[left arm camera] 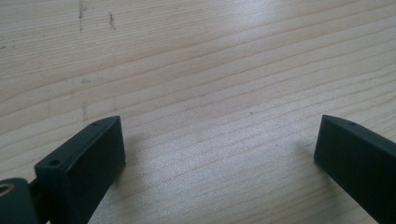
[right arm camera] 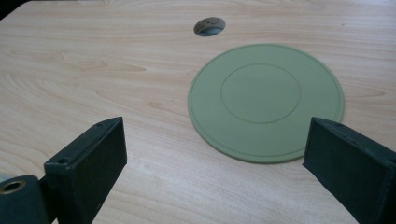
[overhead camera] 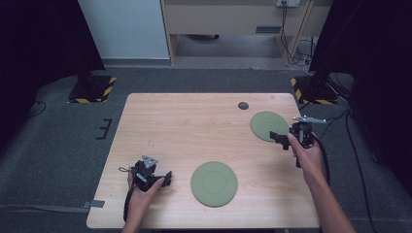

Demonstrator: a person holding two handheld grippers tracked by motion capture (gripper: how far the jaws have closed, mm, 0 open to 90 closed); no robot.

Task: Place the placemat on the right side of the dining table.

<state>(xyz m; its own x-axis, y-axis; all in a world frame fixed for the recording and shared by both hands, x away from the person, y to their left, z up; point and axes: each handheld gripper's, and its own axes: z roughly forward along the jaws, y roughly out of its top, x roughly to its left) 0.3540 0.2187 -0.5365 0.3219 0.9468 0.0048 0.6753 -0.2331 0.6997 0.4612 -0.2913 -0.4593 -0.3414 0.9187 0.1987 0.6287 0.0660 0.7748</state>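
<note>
Hovering with jaws spread wide and empty just before the far green round mat (right arm camera: 266,102) near the table's (overhead camera: 194,121) right edge, the right gripper (right arm camera: 215,154) faces it, while the left gripper (left arm camera: 219,149), equally wide, hangs over bare wood beside the near green mat (overhead camera: 214,184).

The right claw (right arm camera: 215,154) gapes wide before a green plate (right arm camera: 266,100).

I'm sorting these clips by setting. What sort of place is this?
Probably a lab or workshop recording station, not a home: a bare light wooden table stands on grey carpet, black stands on hazard-striped bases flank it, and cables trail to a wall socket.
</note>
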